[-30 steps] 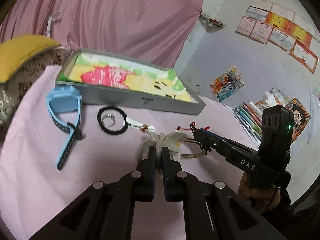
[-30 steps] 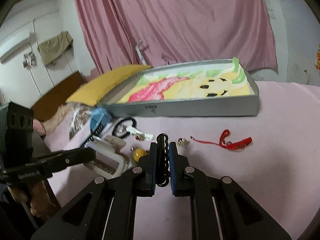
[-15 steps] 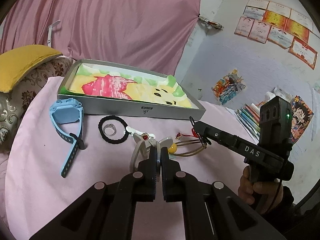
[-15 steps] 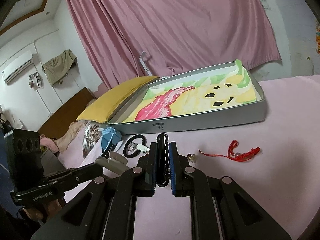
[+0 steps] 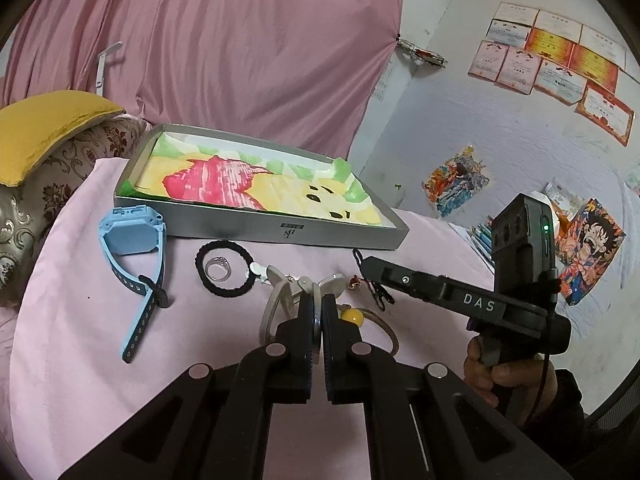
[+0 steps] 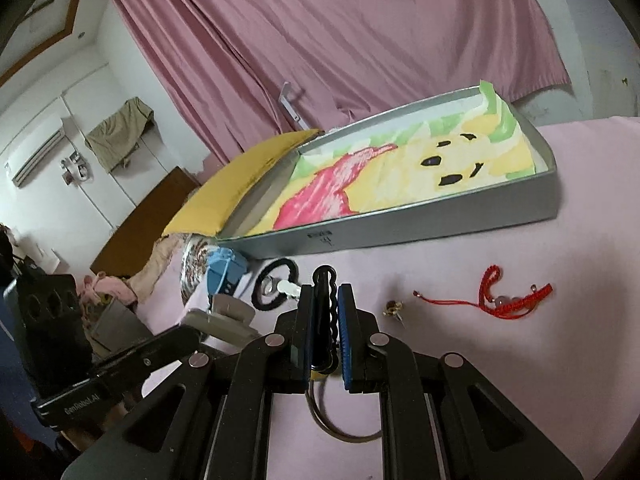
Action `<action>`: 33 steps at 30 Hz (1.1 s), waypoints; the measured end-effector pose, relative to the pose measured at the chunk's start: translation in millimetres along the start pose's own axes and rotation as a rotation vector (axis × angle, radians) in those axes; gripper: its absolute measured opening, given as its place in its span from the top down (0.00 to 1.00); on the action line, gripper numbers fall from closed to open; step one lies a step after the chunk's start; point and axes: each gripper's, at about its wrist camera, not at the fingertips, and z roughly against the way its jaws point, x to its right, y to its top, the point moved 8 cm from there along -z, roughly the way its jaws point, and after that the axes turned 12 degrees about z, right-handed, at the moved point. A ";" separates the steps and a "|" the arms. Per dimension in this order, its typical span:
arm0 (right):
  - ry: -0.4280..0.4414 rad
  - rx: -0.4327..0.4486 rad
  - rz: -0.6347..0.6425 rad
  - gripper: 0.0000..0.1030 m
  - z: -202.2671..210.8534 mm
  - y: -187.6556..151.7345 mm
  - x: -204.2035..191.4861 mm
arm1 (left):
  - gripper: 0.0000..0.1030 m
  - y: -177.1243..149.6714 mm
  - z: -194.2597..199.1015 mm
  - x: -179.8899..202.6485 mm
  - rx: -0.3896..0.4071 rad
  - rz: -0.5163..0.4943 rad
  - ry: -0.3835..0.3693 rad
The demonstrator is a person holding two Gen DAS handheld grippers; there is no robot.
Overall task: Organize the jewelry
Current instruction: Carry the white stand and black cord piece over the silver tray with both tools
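Note:
My left gripper (image 5: 318, 300) is shut on a pale grey clip (image 5: 280, 292) just above the pink cloth; the right wrist view shows that clip (image 6: 226, 314) at the left gripper's tips (image 6: 192, 330). A black wavy hair clip (image 6: 325, 320) stands upright in my right gripper (image 6: 326, 292), which is shut on it. In the left wrist view the right gripper (image 5: 366, 266) hovers in front of the grey box (image 5: 280, 234), which has a cartoon lining. A yellow-bead cord bracelet (image 5: 352, 314) lies under both grippers.
On the cloth lie a blue watch (image 5: 132, 236), a black hair tie (image 5: 226, 266) around a clear ring (image 5: 218, 270), a red cord bracelet (image 6: 504, 300) and a small charm (image 6: 394, 308). A yellow cushion (image 5: 44, 132) sits at the left. A hand (image 5: 504, 364) grips the right handle.
My right gripper has rolled and shifted a little to the left with the black clip. The left gripper stays shut on the pale clip, which now sits higher off the cloth.

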 end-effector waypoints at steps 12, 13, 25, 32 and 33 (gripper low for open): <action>-0.066 0.142 0.144 0.90 16.4 60.4 -16.0 | 0.96 64.8 10.2 13.0 0.133 -0.063 0.000; -0.077 0.160 0.159 0.90 17.2 70.5 -16.3 | 0.96 75.4 11.7 12.9 0.149 -0.058 -0.002; -0.231 0.388 0.295 0.90 -16.5 177.9 -27.8 | 0.96 189.7 -11.1 -10.6 0.409 -0.072 0.071; -0.303 0.358 0.318 0.90 -46.3 182.9 -20.6 | 0.96 198.8 -40.2 -25.2 0.431 -0.097 0.155; -0.306 0.339 0.310 0.90 -50.6 183.1 -17.4 | 0.96 199.2 -45.1 -28.2 0.418 -0.095 0.173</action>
